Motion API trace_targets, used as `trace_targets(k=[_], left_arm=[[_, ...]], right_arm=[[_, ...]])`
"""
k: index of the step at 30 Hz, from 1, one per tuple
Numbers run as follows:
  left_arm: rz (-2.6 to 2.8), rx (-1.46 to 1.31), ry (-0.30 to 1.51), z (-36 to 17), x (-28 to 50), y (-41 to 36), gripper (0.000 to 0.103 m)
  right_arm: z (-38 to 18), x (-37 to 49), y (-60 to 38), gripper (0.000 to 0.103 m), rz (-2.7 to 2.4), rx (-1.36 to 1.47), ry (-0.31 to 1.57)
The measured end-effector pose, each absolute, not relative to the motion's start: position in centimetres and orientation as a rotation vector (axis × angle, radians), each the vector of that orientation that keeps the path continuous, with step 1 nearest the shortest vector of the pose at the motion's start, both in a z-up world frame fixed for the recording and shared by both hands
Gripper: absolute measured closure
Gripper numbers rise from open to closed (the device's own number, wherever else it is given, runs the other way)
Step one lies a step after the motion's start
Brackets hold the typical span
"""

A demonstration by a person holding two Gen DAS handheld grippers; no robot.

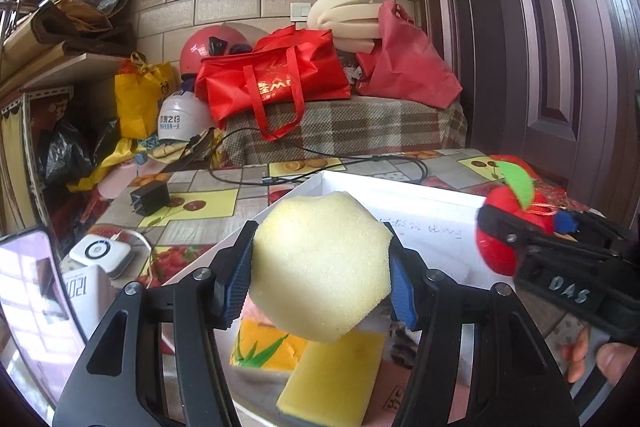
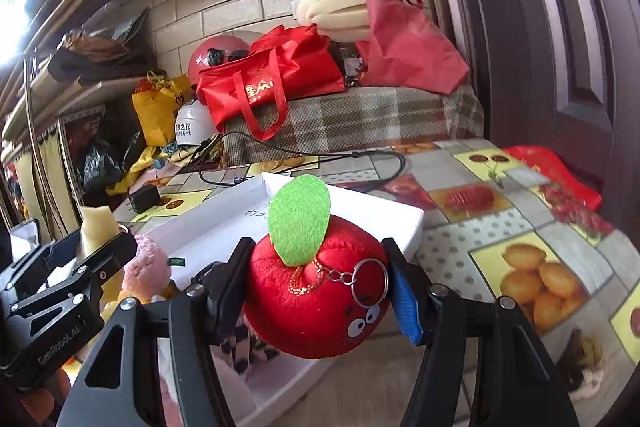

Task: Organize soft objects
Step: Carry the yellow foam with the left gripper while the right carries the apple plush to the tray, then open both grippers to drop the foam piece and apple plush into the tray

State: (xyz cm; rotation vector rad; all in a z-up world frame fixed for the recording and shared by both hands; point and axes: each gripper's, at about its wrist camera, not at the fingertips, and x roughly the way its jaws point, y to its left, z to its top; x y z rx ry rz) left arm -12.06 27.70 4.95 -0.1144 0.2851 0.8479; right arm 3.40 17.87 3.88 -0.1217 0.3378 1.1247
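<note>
Left hand-held gripper [image 1: 320,283]: pinching a pale yellow, many-sided foam sponge block [image 1: 322,267] between its blue ribbed pads, held in the air above the near edge of the shallow white cardboard box [image 1: 404,191].

Right hand-held gripper [image 2: 318,287]: pinching a red plush apple with green felt leaf, cartoon eyes and metal key ring [image 2: 316,291], held above the box's near right corner; in the left wrist view it shows to the right of the sponge block, apart from it.

Below the left hand-held gripper: a flat yellow rectangular sponge [image 1: 332,379] and, beside it, a yellow packet printed with green leaves [image 1: 264,345].

By the box's left side, in the right wrist view: a pink fluffy plush toy [image 2: 146,265], partly hidden by the left hand-held gripper.

Surface: covered with a fruit-print oilcloth [image 2: 520,227]. On it, beyond the box: a black power adapter [image 1: 150,197] and a looped black cable [image 1: 320,163]. At the left edge: a small white device with a round button [image 1: 100,253].

Behind the surface: a plaid-covered bench [image 1: 352,123] carrying a red tote bag with gold lettering [image 1: 276,81], a red helmet [image 1: 204,47], a red cloth bag [image 1: 404,63] and a stack of cream foam strips [image 1: 344,15]. A white helmet [image 1: 180,117] and yellow bag [image 1: 140,95] lie to the left.
</note>
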Motion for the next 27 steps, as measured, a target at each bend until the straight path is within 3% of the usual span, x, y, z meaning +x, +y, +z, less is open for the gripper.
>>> trace_targets(k=[15,18,20,23,27], left_arm=[[0.809,-0.178,0.408,4.2,-9.7,29.9,0.042],[0.852,-0.187,0.392,4.2,-10.2,30.0,0.034],[0.882,-0.201,0.373,4.2,-10.8,30.1,0.017],[0.903,-0.213,0.346,4.3,-11.5,30.2,0.002],[0.93,-0.212,0.324,4.4,-12.0,30.2,0.001]], right_arm=[[3.9,3.2,20.0,0.038,1.141,-0.17,0.332],[3.9,3.5,19.9,0.032,1.13,-0.164,0.343],[3.9,4.0,19.8,0.02,1.112,-0.144,0.359],[4.0,4.1,19.5,0.02,1.11,-0.127,0.356],[4.0,3.6,19.5,0.02,1.099,-0.14,0.332]])
